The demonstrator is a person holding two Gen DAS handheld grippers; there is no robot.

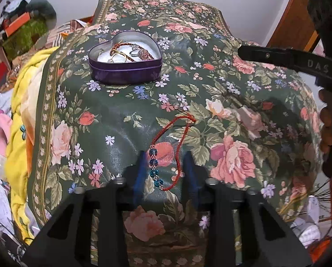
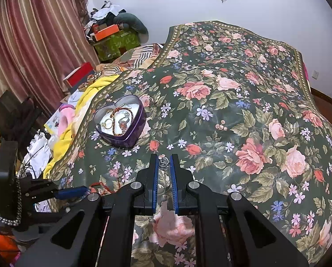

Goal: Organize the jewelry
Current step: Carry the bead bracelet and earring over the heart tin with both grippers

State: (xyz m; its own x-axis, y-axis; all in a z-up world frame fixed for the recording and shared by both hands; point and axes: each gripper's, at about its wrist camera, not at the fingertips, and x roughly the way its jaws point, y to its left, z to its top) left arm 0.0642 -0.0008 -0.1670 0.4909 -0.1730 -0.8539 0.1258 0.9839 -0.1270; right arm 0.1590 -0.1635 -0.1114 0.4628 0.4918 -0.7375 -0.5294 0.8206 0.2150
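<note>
Jaws of right gripper (image 2: 165, 162) pinching small ring (image 2: 163, 161); left gripper (image 1: 165, 166) gaping, straddling red beaded bracelet (image 1: 166, 153); heart tin (image 1: 125, 66) already holding several pieces.

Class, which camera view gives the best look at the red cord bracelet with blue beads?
The left wrist view: the red cord bracelet with blue beads lies whole on the floral cloth between the open jaws. The right wrist view shows only a scrap of red cord.
</note>
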